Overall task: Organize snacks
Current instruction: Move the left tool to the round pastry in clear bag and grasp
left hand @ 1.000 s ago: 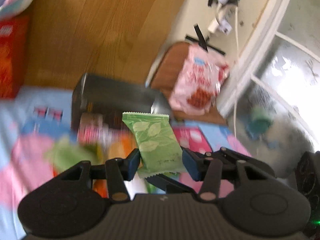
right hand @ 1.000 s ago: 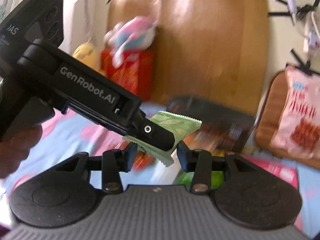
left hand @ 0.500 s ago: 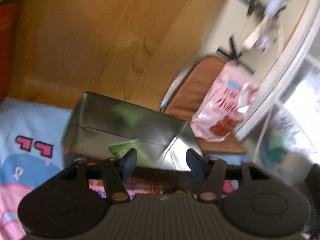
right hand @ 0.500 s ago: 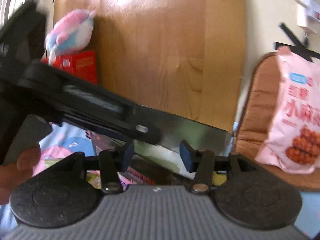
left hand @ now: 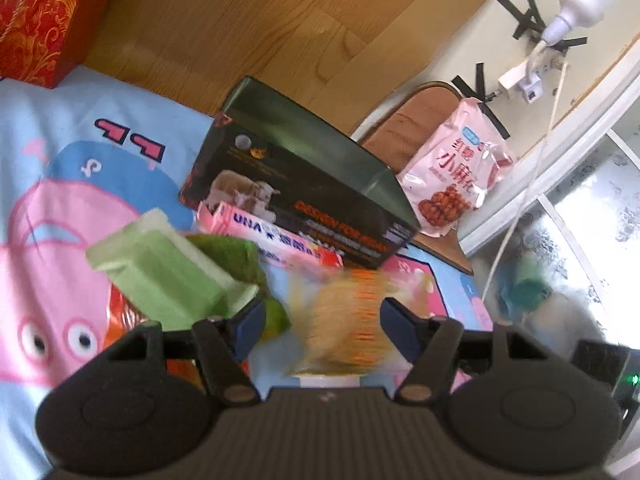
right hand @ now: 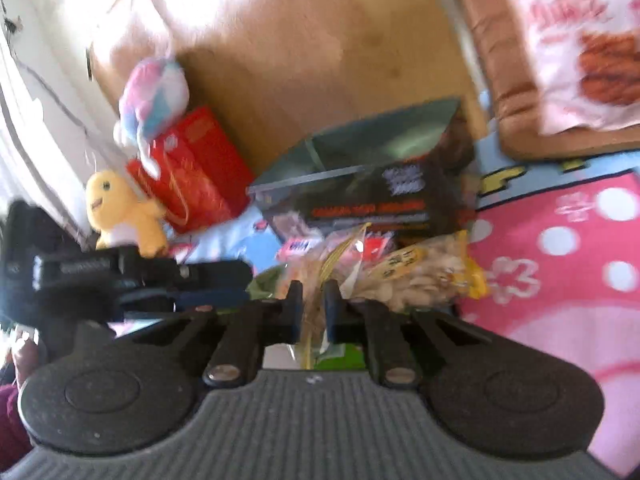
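Note:
A pile of snack packets lies on a cartoon-print sheet [left hand: 80, 184] in front of an open dark box [left hand: 300, 184]. My left gripper [left hand: 322, 320] stands open over the pile. A blurred yellow-orange packet [left hand: 344, 312] sits between its fingers without touching the pads. A light green packet [left hand: 160, 276] rests just left of the left finger, beside a pink UNA packet [left hand: 272, 240]. In the right wrist view my right gripper [right hand: 313, 300] is shut on the edge of a clear-and-yellow snack packet [right hand: 416, 276]. The left gripper [right hand: 234, 284] reaches in from the left.
A large pink snack bag [left hand: 452, 184] leans on a brown cushion [left hand: 400, 132] at the right. A red box [right hand: 192, 176] with two plush toys [right hand: 124, 208] stands at the left, against a wooden board [left hand: 260, 20]. A lamp and cable [left hand: 532, 60] hang on the wall.
The left gripper has let go of the green packet, opened, and dropped toward the pile. The right gripper rolled, moved over the pile and shut on the clear-and-yellow packet.

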A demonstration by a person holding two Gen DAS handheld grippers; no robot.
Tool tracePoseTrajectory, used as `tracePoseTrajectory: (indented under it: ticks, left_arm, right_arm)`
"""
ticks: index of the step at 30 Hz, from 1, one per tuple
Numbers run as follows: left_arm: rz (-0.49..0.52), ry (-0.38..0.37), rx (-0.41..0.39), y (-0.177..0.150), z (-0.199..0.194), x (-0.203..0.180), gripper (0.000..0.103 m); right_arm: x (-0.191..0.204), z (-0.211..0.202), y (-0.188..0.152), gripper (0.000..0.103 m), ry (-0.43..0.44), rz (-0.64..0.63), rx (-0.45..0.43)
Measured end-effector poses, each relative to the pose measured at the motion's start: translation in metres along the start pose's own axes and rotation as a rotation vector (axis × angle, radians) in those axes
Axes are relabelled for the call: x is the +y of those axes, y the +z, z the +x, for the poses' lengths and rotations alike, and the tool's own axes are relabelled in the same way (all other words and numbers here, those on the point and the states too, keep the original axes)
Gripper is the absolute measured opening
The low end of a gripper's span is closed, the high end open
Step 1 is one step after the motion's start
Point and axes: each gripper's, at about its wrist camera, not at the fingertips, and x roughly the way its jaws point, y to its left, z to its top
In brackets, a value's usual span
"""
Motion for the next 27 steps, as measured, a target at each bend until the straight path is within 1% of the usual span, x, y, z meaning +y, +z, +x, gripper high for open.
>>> tracePoseTrajectory:
  ticks: [3,5,6,7,8,9,10,11,12,14,15,16,17,20,23,25,26,27]
  left_arm:
    - [0.028,-0.024,0.017,-0.008,-0.002,-0.012,0.065]
    - [0.062,-0.039,0.032,-0.013,0.0,-0.025,0.065]
    - [0.077,-0.052,0.04,-0.015,0.002,-0.031,0.066]
    - [0.096,-0.068,0.049,-0.018,0.004,-0.04,0.069]
    - [0.113,-0.081,0.058,-0.02,0.007,-0.048,0.069]
    - [0.134,-0.095,0.073,-0.023,0.01,-0.057,0.072]
    - [0.153,-0.107,0.088,-0.027,0.014,-0.064,0.074]
    - [0.17,-0.116,0.103,-0.031,0.018,-0.071,0.075]
    - [0.187,-0.121,0.12,-0.035,0.023,-0.077,0.076]
    - [0.231,-0.117,0.151,-0.044,0.034,-0.09,0.076]
    - [0.253,-0.102,0.158,-0.048,0.039,-0.095,0.076]
    - [0.279,-0.082,0.161,-0.052,0.045,-0.1,0.078]
    - [0.301,-0.067,0.162,-0.054,0.049,-0.103,0.079]
    - [0.363,-0.011,0.173,-0.057,0.065,-0.111,0.08]
    - [0.408,0.024,0.173,-0.06,0.074,-0.114,0.08]
    - [0.428,0.025,0.186,-0.064,0.077,-0.117,0.072]
    - [0.424,0.011,0.21,-0.067,0.079,-0.118,0.07]
    - [0.421,0.01,0.227,-0.071,0.081,-0.119,0.066]
  right_arm:
    - [-0.013,-0.041,-0.016,0.012,-0.048,0.033,-0.049]
    - [-0.025,-0.066,-0.034,0.012,-0.062,0.06,-0.049]
    - [-0.031,-0.078,-0.044,0.013,-0.083,0.068,-0.05]
    - [-0.036,-0.086,-0.053,0.017,-0.113,0.071,-0.051]
    - [-0.039,-0.094,-0.062,0.023,-0.153,0.075,-0.051]
    - [-0.042,-0.104,-0.071,0.025,-0.178,0.08,-0.058]
    - [-0.045,-0.11,-0.076,0.032,-0.179,0.086,-0.065]
    - [-0.047,-0.116,-0.08,0.042,-0.181,0.093,-0.071]
    - [-0.047,-0.118,-0.081,0.046,-0.189,0.088,-0.079]
    - [-0.042,-0.118,-0.082,0.061,-0.22,0.035,-0.087]
    - [-0.037,-0.118,-0.082,0.064,-0.233,-0.013,-0.087]
    - [-0.035,-0.116,-0.083,0.07,-0.239,-0.053,-0.083]
    - [-0.031,-0.113,-0.085,0.075,-0.245,-0.097,-0.074]
    - [-0.023,-0.104,-0.095,0.075,-0.278,-0.215,-0.047]
    - [-0.02,-0.093,-0.098,0.075,-0.296,-0.277,-0.031]
    - [-0.019,-0.085,-0.096,0.075,-0.286,-0.291,-0.026]
    - [-0.019,-0.081,-0.095,0.075,-0.286,-0.293,-0.021]
    - [-0.019,-0.075,-0.094,0.075,-0.295,-0.292,-0.011]
